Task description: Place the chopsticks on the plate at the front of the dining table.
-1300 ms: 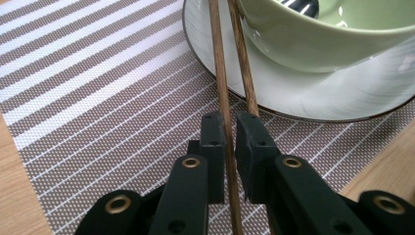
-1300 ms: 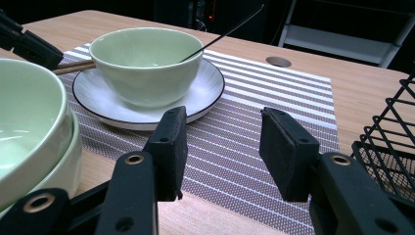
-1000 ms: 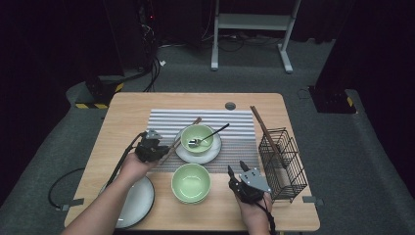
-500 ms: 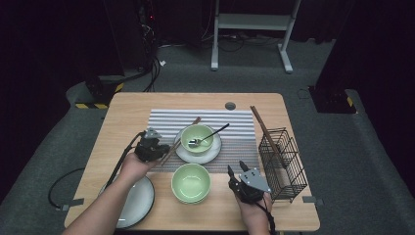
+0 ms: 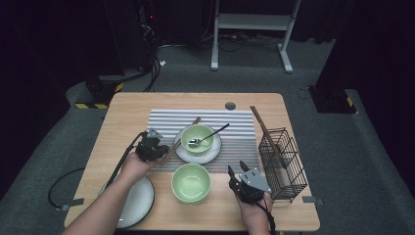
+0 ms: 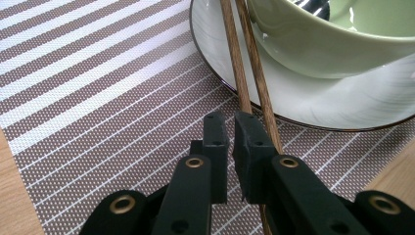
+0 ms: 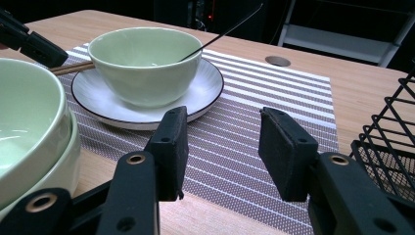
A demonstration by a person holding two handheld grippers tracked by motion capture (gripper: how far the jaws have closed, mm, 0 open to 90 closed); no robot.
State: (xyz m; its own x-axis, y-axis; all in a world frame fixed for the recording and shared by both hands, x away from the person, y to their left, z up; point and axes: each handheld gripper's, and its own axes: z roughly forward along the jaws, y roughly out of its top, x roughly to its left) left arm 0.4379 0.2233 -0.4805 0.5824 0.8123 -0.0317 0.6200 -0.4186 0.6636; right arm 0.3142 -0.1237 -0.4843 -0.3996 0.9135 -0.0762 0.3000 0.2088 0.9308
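On the mat left of the plate (image 5: 198, 152), left gripper (image 6: 234, 132) jaws look clamped on chopsticks (image 6: 244, 73), which run diagonally toward the desk's far edge; right gripper (image 7: 222, 147) jaws open, empty.

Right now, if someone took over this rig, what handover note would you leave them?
Left claw: shut low over the chopsticks, which lean on the plate rim beside the spoon bowl; a firm pinch isn't clear.
Right claw: open, empty, between the front green bowl and the wire basket.
Done: nothing lifted.
Left: probably lift the chopsticks, perhaps into the basket.
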